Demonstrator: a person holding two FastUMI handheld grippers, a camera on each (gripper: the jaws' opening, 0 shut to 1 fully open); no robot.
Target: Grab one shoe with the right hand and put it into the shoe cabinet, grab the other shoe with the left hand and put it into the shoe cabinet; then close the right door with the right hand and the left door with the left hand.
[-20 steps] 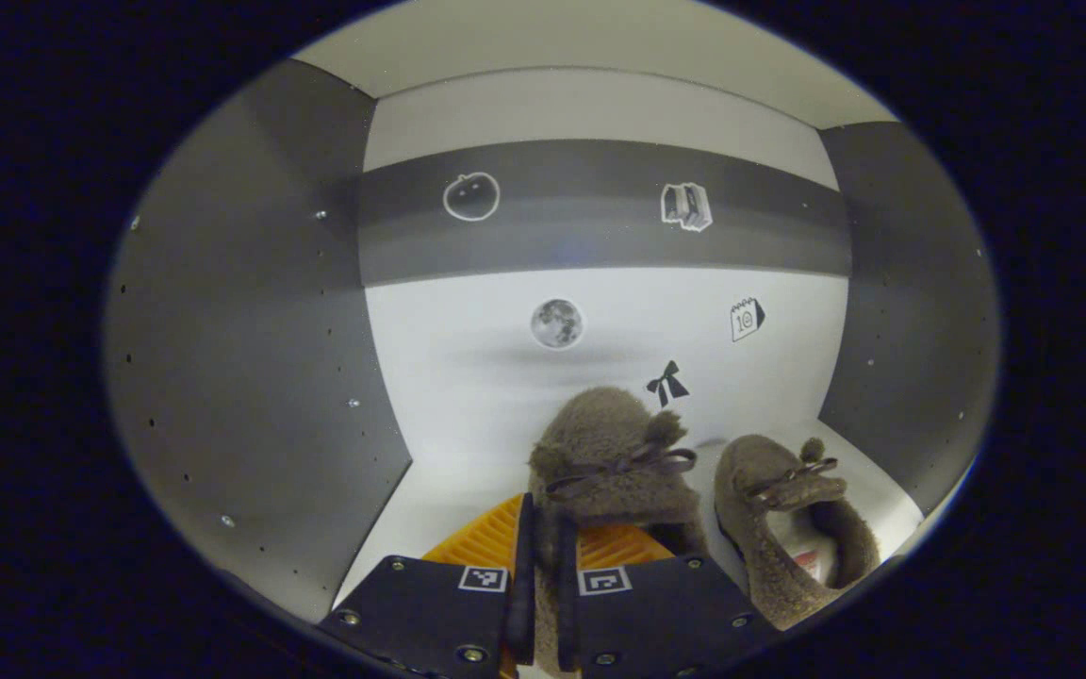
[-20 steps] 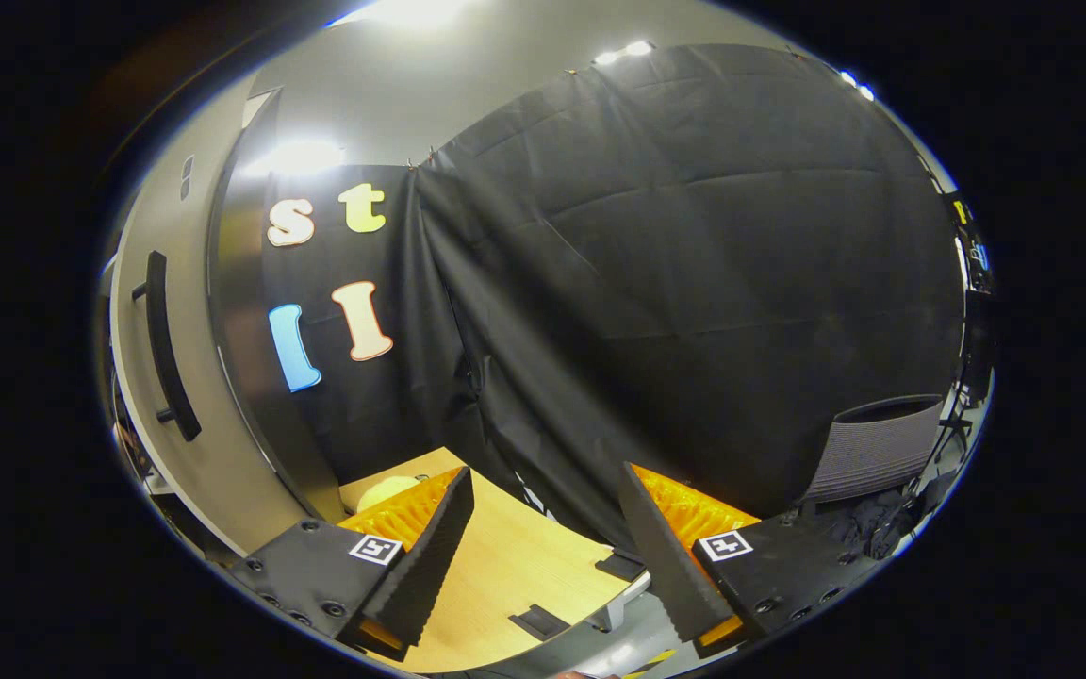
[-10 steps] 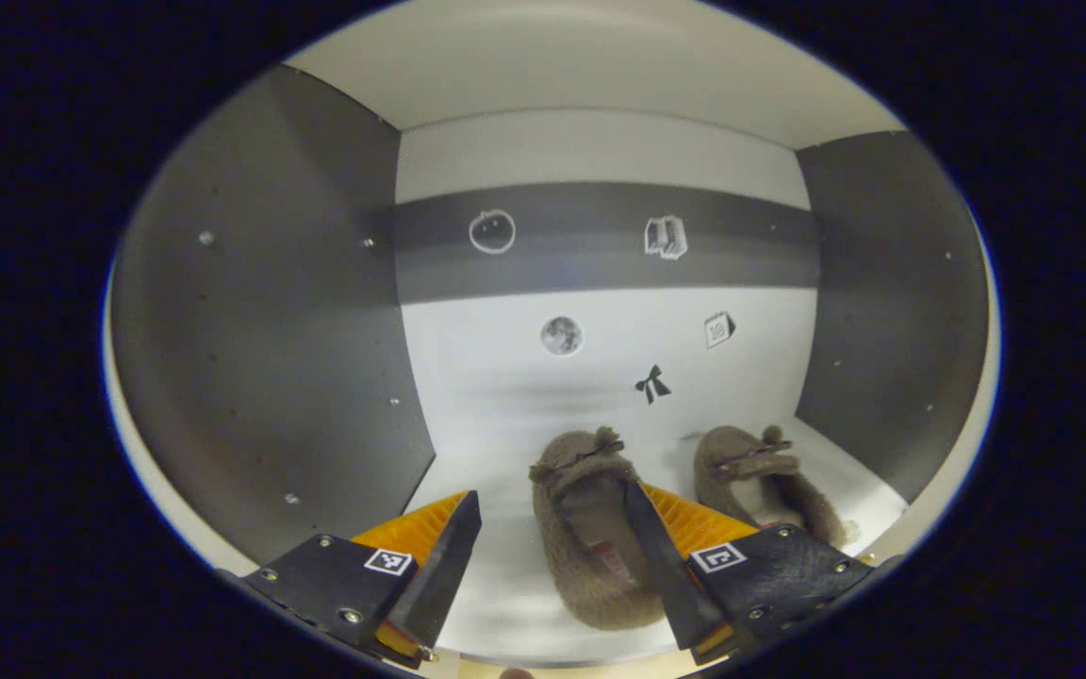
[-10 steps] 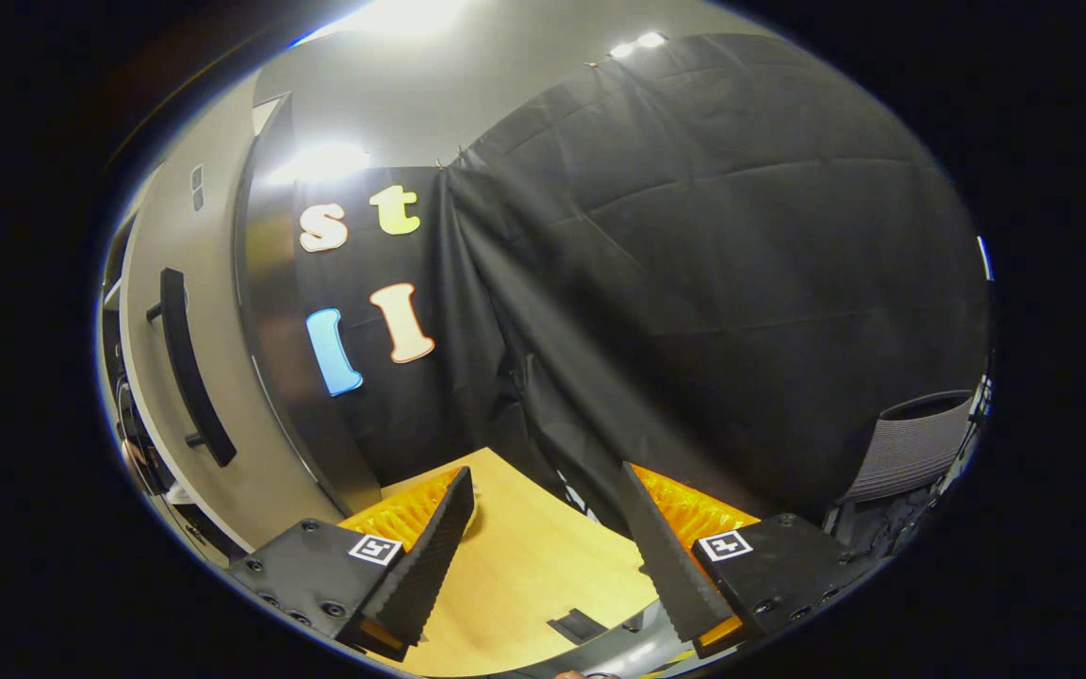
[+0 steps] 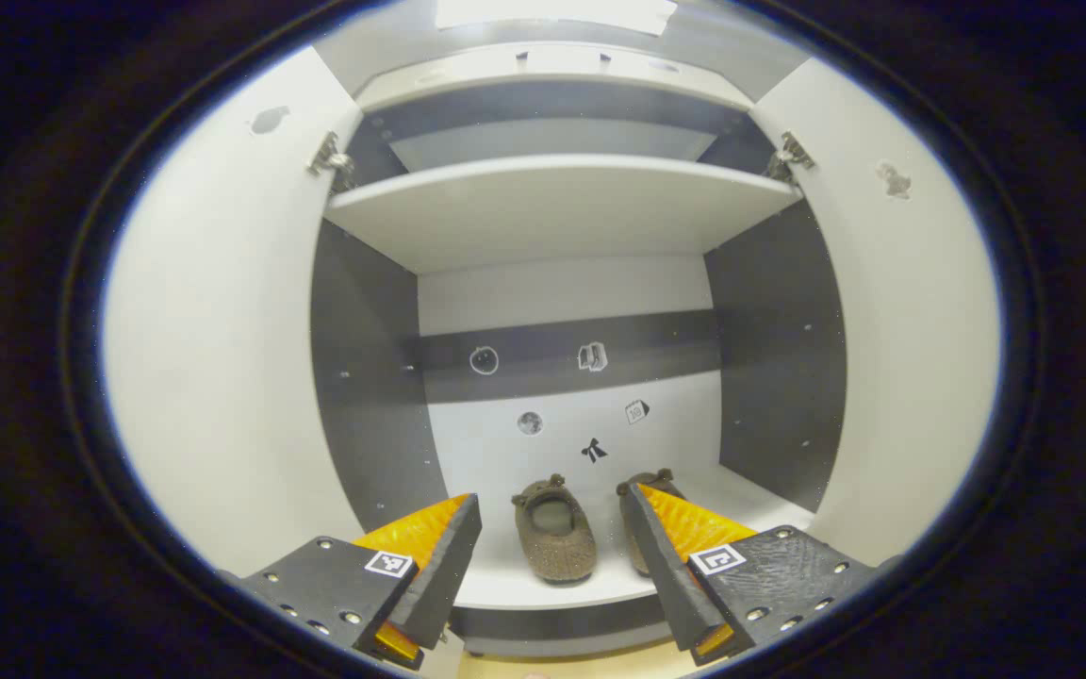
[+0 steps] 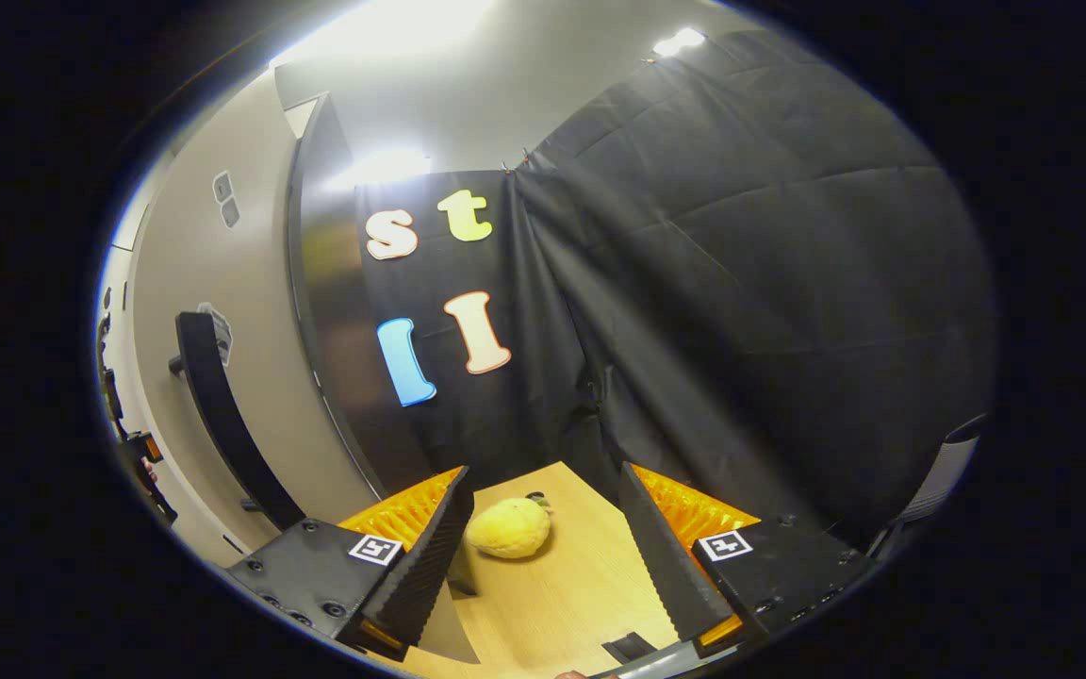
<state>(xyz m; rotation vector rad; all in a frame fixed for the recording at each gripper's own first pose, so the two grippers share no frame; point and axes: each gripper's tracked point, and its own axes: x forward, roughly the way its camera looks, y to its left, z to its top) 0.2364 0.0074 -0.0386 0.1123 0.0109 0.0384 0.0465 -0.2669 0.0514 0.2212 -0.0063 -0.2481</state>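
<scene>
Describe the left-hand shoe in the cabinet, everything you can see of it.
The left-hand shoe is a brown, fuzzy slipper-style flat with a small bow at the toe. It sits upright on the cabinet's white bottom shelf, toe to the back wall, open heel end toward the camera, with a greyish lining visible. It stands beside the other shoe, apart from it. The open left tool frames it but touches nothing.

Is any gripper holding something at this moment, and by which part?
Nothing is held. The left gripper is open, in front of the shoes in the cabinet; the right gripper is open too.
</scene>
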